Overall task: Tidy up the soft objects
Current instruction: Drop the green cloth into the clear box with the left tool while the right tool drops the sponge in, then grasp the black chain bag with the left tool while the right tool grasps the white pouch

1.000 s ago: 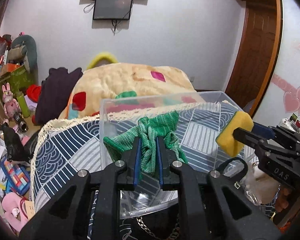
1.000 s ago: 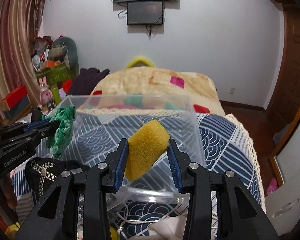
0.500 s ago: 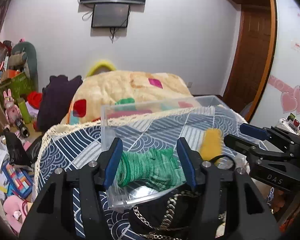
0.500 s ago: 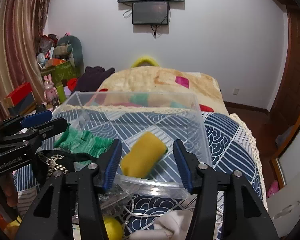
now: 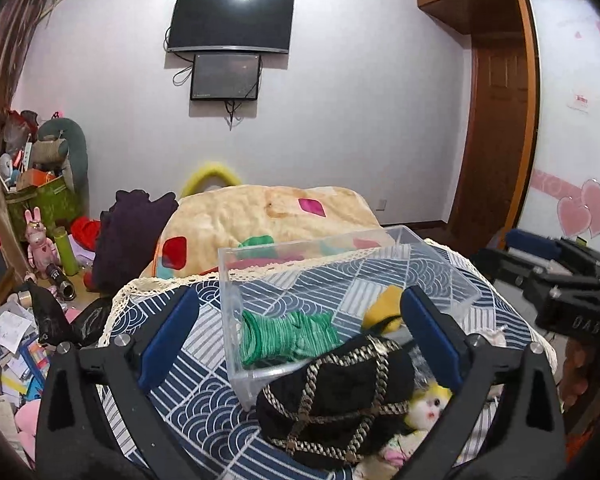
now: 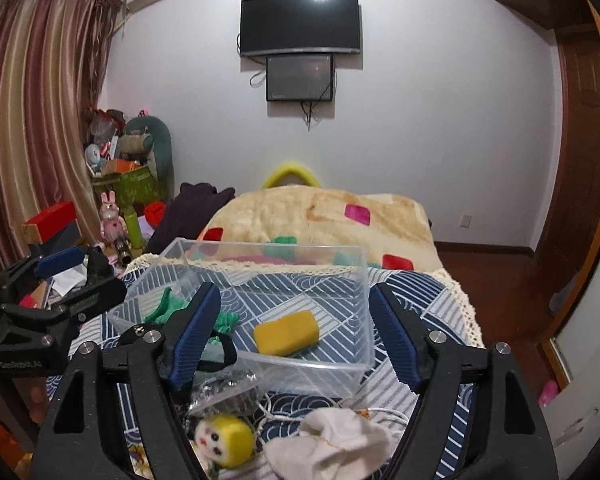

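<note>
Since a second ago both grippers have let go and drawn back: the green cloth (image 5: 286,338) and yellow sponge (image 6: 286,332) now lie on the floor of the clear bin (image 6: 364,280). The cloth is a crumpled, ribbed knit at the bin's left; the sponge, a rounded block, lies to its right. Left gripper (image 5: 296,330) and right gripper (image 6: 294,330) hang with jaws spread wide, empty. At lower frame lie a black bag (image 5: 340,392), doll (image 6: 224,438) and white sock (image 6: 332,438).

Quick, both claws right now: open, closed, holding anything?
Left claw: open, holding nothing; the green knitted cloth lies in the clear plastic box.
Right claw: open, holding nothing; the yellow sponge block lies in that box.
</note>
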Available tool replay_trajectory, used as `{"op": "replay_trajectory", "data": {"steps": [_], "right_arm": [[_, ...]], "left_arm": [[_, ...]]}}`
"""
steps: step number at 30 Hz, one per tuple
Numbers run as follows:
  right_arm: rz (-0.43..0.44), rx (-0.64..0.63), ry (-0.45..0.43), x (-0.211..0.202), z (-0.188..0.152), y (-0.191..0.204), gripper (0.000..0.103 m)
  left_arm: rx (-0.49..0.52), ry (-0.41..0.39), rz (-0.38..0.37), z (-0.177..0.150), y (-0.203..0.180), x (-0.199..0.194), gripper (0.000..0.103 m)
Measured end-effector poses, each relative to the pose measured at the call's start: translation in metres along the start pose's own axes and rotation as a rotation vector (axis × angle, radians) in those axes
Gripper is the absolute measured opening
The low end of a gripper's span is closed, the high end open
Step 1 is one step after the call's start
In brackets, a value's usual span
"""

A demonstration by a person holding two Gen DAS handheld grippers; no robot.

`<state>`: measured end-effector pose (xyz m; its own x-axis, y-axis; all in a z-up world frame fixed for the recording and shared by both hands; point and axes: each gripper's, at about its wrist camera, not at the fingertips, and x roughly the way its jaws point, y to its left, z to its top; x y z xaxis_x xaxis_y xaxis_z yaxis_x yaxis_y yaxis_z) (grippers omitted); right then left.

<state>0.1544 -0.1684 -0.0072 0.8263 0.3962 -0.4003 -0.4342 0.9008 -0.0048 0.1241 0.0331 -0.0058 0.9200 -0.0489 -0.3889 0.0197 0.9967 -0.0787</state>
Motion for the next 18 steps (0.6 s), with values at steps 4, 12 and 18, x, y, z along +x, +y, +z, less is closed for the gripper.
{"op": "replay_trajectory", "data": {"steps": [4,12,18], "right_arm": [[-0.009,0.001,-0.008,-0.01,-0.009,-0.003,0.078],[-0.038,0.027,0.064,-0.005,-0.042,-0.01,0.079],[-0.013,0.076,0.15,0.008,-0.071,-0.02,0.079]], "left_arm": [[0.024,0.016,-0.012,-0.012,-0.008,-0.006,0.103],[0.011,0.117,-0.03,-0.049,-0.019,0.01,0.103],[-0.059,0.174,-0.034,-0.064,-0.017,0.027,0.103]]}}
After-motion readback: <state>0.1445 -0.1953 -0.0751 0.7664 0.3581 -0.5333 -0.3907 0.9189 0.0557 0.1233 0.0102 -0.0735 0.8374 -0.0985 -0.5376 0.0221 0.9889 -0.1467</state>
